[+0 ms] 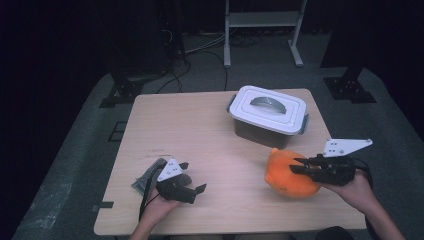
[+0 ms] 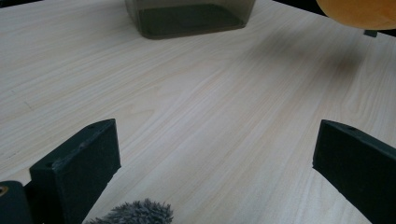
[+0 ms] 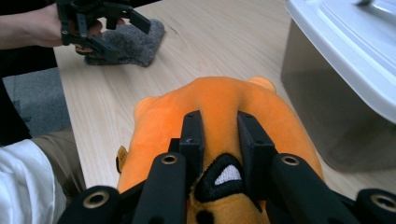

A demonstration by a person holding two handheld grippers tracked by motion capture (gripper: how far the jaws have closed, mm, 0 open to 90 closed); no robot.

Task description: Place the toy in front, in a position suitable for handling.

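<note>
plush toy: showing bright orange, with a black and white stitched patch
box: showing smoky grey see-through walls
lid: showing white, with a grey handle
cloth: showing fuzzy dark grey
counter: showing pale wood grain
right gripper: showing black
left gripper: showing black

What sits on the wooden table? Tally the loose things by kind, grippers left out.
Orange plush toy: 1
Smoky plastic box with white handled lid: 1
Grey fuzzy cloth: 1
Total: 3
</note>
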